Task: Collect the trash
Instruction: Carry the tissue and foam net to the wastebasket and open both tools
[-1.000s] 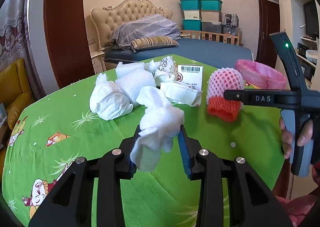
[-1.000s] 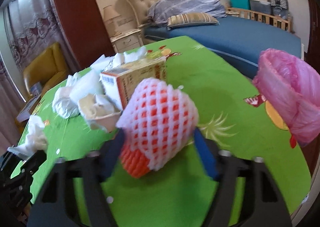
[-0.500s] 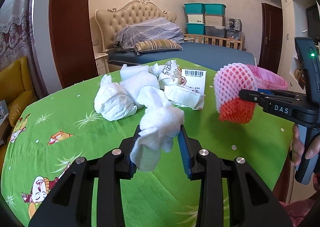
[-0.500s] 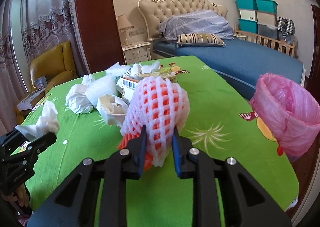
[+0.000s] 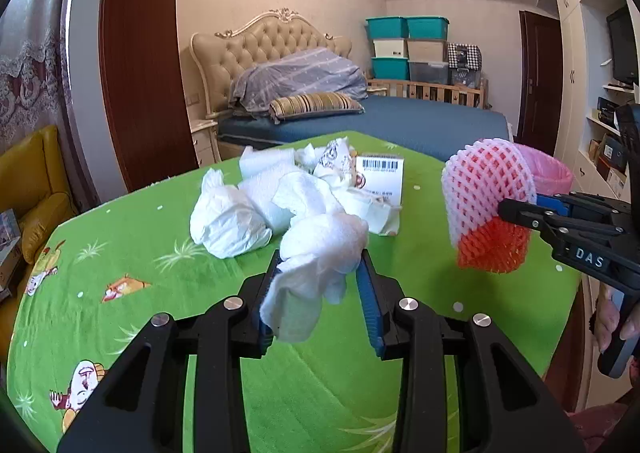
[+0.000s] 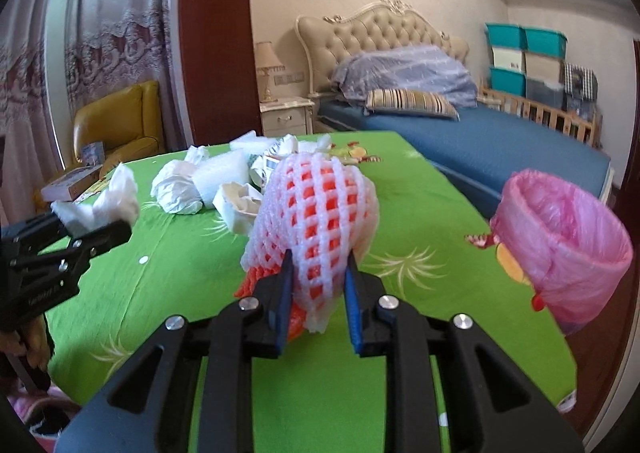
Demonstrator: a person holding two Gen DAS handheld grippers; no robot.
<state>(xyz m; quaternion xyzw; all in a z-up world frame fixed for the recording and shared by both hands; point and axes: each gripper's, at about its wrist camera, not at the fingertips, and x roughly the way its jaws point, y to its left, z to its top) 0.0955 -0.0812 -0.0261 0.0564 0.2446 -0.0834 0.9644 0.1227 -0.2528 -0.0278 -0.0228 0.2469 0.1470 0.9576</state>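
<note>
Above green table [image 6: 192, 273], my right gripper [image 6: 318, 273] clamps foam net [image 6: 316, 213], left gripper [image 5: 320, 281] clamps tissue [image 5: 316, 257]; carry step, next I swing over pink bin [image 6: 560, 237], release.

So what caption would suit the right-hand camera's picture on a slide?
Right gripper grips a foam fruit net over the green table, pink-lined bin to its right.

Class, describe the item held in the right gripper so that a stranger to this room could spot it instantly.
Start at the green tablecloth, then find the right gripper above it, left of the pink-lined bin. It clamps a foam fruit net: white lattice over orange-red, unlike the plain white tissues behind.
</note>
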